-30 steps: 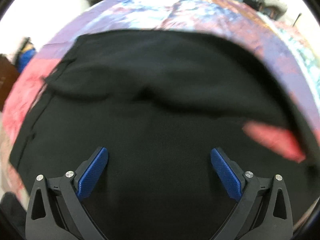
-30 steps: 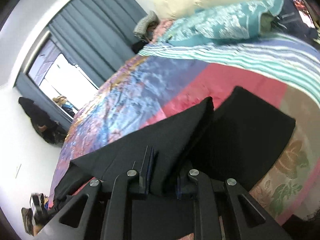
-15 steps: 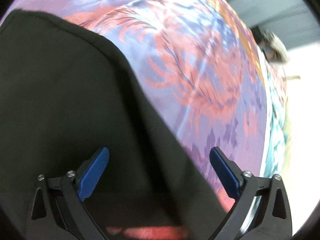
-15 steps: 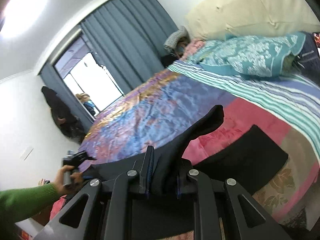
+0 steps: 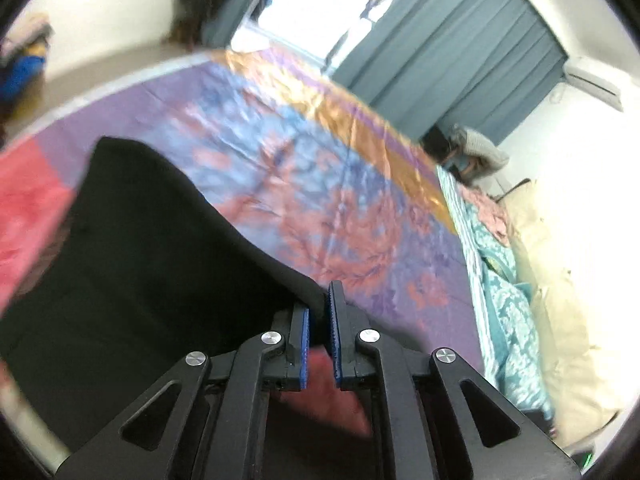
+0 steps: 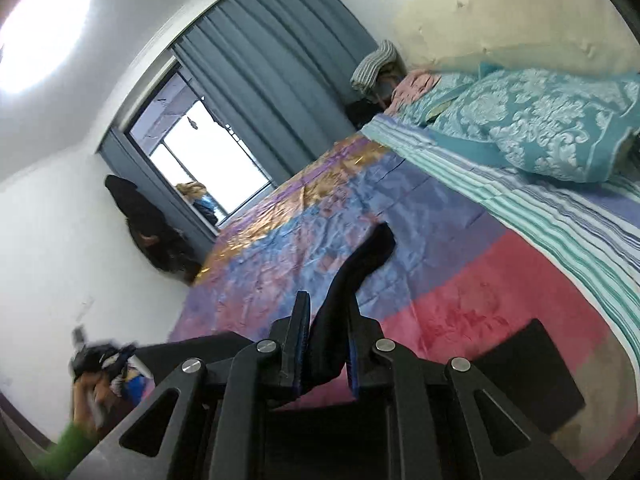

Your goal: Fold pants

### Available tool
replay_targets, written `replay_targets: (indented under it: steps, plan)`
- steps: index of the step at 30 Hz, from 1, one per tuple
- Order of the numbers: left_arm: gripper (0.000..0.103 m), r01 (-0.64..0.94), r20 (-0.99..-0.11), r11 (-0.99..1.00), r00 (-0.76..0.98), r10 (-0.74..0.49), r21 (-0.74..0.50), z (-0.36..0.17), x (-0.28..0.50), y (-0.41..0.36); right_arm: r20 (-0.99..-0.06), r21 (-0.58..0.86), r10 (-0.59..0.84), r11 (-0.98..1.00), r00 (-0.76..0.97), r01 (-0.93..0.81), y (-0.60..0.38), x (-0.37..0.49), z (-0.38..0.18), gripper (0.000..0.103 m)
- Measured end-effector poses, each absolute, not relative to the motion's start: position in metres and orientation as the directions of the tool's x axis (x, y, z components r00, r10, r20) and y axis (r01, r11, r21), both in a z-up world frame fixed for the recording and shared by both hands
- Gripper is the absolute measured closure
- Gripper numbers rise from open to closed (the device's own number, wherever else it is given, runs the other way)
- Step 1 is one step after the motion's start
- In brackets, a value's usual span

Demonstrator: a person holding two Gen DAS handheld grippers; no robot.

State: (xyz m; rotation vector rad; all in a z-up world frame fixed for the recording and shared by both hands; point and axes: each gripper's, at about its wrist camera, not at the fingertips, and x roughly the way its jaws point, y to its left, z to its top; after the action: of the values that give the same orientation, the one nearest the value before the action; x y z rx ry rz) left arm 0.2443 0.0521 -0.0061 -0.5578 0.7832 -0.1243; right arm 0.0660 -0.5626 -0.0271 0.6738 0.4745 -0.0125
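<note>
The black pants lie on a bed with a purple, blue and pink cover. My left gripper is shut on a fold of the black cloth and holds it just above the bed. My right gripper is shut on another edge of the pants, which stands up between the blue pads, lifted above the bed. More black cloth lies flat at the lower right of the right wrist view. The left gripper and the hand holding it show at the far left of the right wrist view.
Teal patterned pillows and a cream headboard are at the head of the bed. Grey-blue curtains and a bright window are behind. Dark clothes hang on the white wall.
My left gripper went from wide open over the pants to shut on a fold of cloth and lifted. My right gripper has risen higher with its edge of the pants.
</note>
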Motion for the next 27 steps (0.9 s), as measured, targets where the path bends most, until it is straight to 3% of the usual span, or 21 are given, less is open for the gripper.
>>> replay_targets:
  steps: [2,5,7,10,12,17,20,23,27]
  plan:
    - [0.093,-0.127,-0.662,0.851,0.690,-0.292,-0.509,-0.025,0.192,0.062,-0.482,0.603,0.150,0.771,0.863,0.203,-0.578,0.068,-0.040,0.087]
    - [0.093,-0.191,-0.785,0.880,0.560,-0.267,-0.435,-0.100,0.139,0.055,-0.653,0.536,0.119,0.771,0.748,0.345,-0.601,0.062,-0.091,0.087]
    - [0.095,-0.214,-0.839,0.894,0.482,-0.253,-0.393,-0.142,0.128,0.052,-0.776,0.469,0.107,0.757,0.622,0.455,-0.613,0.055,-0.139,0.087]
    - [0.096,-0.247,-0.866,0.889,0.430,-0.257,-0.386,-0.169,0.123,0.047,-0.867,0.400,0.105,0.730,0.486,0.555,-0.618,0.043,-0.185,0.087]
    - [0.096,-0.235,-0.868,0.897,0.429,-0.251,-0.375,-0.171,0.125,0.044,-0.854,0.435,0.106,0.682,0.510,0.588,-0.624,0.034,-0.188,0.087]
    - [0.096,-0.194,-0.866,0.920,0.446,-0.227,-0.341,-0.168,0.126,0.042,-0.881,0.336,0.039,0.753,0.471,0.566,-0.619,0.044,-0.181,0.087]
    - [0.096,-0.185,-0.859,0.922,0.460,-0.224,-0.339,-0.162,0.117,0.041,-0.870,0.224,-0.060,0.837,0.490,0.500,-0.614,0.054,-0.156,0.094]
    - [0.096,-0.165,-0.869,0.938,0.451,-0.202,-0.304,-0.169,0.117,0.035,-0.843,0.089,-0.174,0.888,0.509,0.451,-0.614,0.055,-0.130,0.094]
    - [0.096,-0.171,-0.879,0.937,0.429,-0.209,-0.306,-0.175,0.115,0.033,-0.915,0.146,-0.069,0.862,0.398,0.485,-0.638,0.049,-0.163,0.095]
